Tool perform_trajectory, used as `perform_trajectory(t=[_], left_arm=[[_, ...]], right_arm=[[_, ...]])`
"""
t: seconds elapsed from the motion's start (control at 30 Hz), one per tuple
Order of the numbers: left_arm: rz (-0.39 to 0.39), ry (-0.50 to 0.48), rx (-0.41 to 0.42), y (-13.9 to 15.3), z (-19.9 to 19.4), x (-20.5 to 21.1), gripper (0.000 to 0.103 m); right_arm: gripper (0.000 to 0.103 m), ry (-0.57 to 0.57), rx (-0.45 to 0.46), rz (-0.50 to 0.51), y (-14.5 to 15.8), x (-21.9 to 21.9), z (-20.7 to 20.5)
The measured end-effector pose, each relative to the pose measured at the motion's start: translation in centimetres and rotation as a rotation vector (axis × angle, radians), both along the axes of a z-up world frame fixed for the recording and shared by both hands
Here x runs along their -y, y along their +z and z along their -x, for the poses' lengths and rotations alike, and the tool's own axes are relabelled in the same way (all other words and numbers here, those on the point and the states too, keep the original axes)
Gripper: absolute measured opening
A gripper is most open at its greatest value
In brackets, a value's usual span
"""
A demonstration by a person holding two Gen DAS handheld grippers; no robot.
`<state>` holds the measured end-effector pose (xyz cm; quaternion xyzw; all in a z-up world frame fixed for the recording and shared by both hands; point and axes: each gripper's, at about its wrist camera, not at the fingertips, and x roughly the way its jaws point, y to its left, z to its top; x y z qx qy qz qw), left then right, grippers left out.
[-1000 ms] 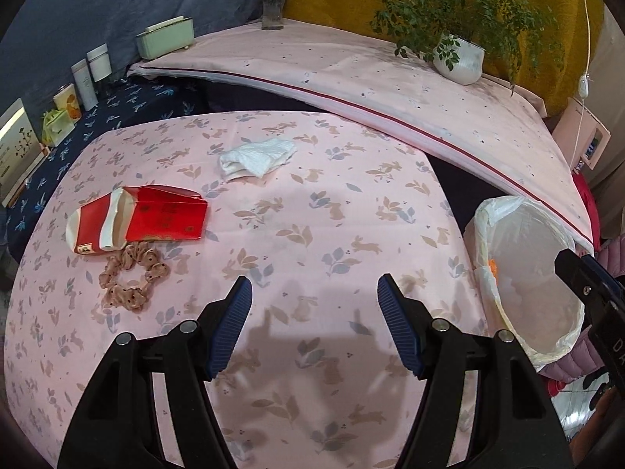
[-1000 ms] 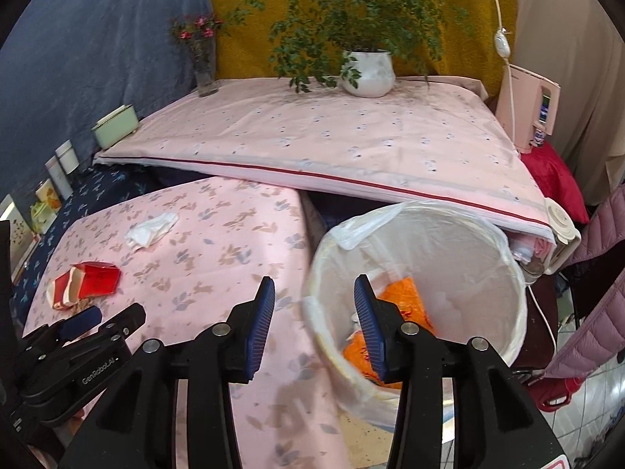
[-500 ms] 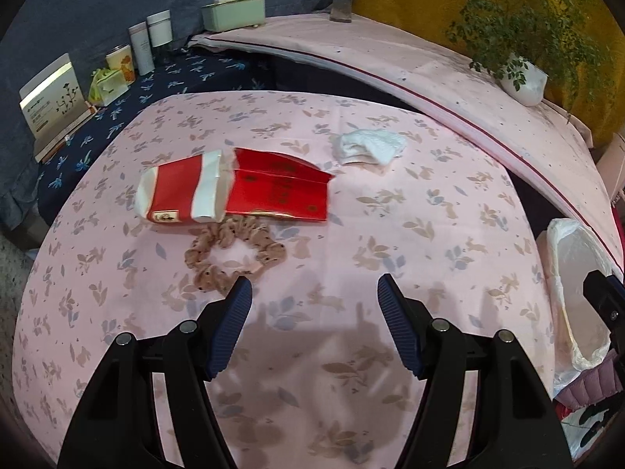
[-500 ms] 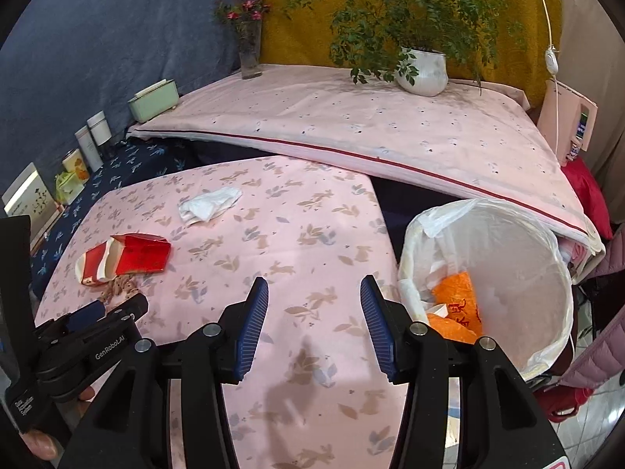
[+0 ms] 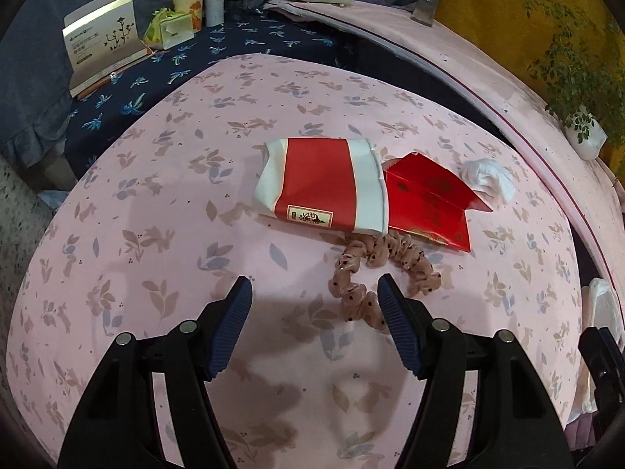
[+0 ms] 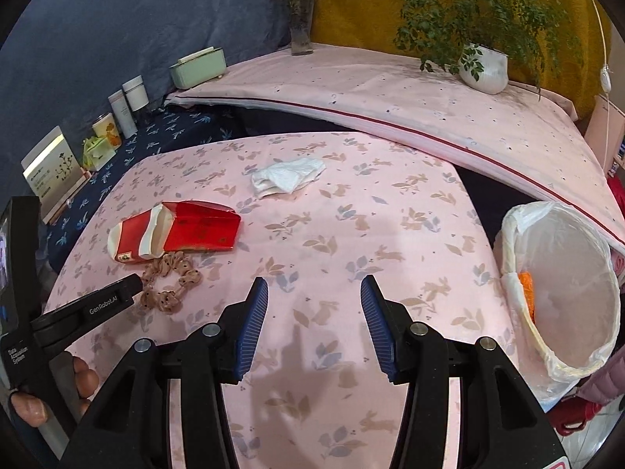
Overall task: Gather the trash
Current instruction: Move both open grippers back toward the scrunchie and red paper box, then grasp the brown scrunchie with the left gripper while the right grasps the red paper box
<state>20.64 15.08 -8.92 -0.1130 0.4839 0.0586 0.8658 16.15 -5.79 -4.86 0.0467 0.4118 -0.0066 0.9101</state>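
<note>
A crushed red and white carton (image 5: 324, 185) (image 6: 175, 230) lies on the pink table (image 5: 156, 215) (image 6: 351, 215), with a torn red piece (image 5: 429, 203) against it. A crumpled white tissue (image 5: 488, 176) (image 6: 287, 176) lies farther back. My left gripper (image 5: 314, 297) is open and empty, just short of the carton. My right gripper (image 6: 314, 293) is open and empty over the table's middle. A bin lined with a white bag (image 6: 562, 285) stands off the table's right edge, with orange trash (image 6: 527, 293) inside.
A pink dotted scrunchie (image 5: 375, 273) (image 6: 168, 281) lies beside the carton, touching my left gripper's right finger. A dark blue shelf (image 5: 195, 58) at the back left holds boxes and bottles. A pink padded bench (image 6: 390, 90) behind carries a potted plant (image 6: 480, 66) and a vase (image 6: 300, 27).
My left gripper swung left toward the carton and closed in on it. My right gripper moved from over the bin to over the table. Both stayed open.
</note>
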Motion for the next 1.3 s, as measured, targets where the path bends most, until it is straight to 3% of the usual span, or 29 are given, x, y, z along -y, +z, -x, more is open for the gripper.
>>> perform_trajectory(t=[0.27,0.4,0.5,0.57,0.67,1.03,1.3], left_arm=[[0.044,-0.046,-0.027,-1.4,-1.7,-0.4,0.063],[0.067,-0.06,-0.033,-2.0,-2.2,-0.3,0.058],[0.066,-0.084,-0.034,-2.3,-2.6,0.1,0.041],[0.075,-0.103,-0.035,-2.4,-2.7,0.3,0.018],[0.092,-0.134,-0.036,-2.3,-2.6,0.6,0.009],[0.099,-0.172,0.063,2.5,-0.1,0.3,0.007],[0.083,-0.162,0.145,6.9,-1.0,-1.2,0.007]], right_arm=[[0.049,0.028,-0.021,0.006,-1.0,-2.7,-1.8],[0.049,0.036,-0.032,0.011,-1.4,-3.6,-2.3],[0.049,0.039,-0.038,0.009,-1.8,-4.0,-2.6],[0.049,0.041,-0.043,0.012,-2.0,-4.3,-2.8],[0.049,0.046,-0.048,0.014,-2.2,-4.8,-2.9],[0.049,0.068,-0.028,0.016,-0.8,-5.7,-2.3],[0.049,0.108,-0.034,-0.024,-0.4,-6.3,-3.9]])
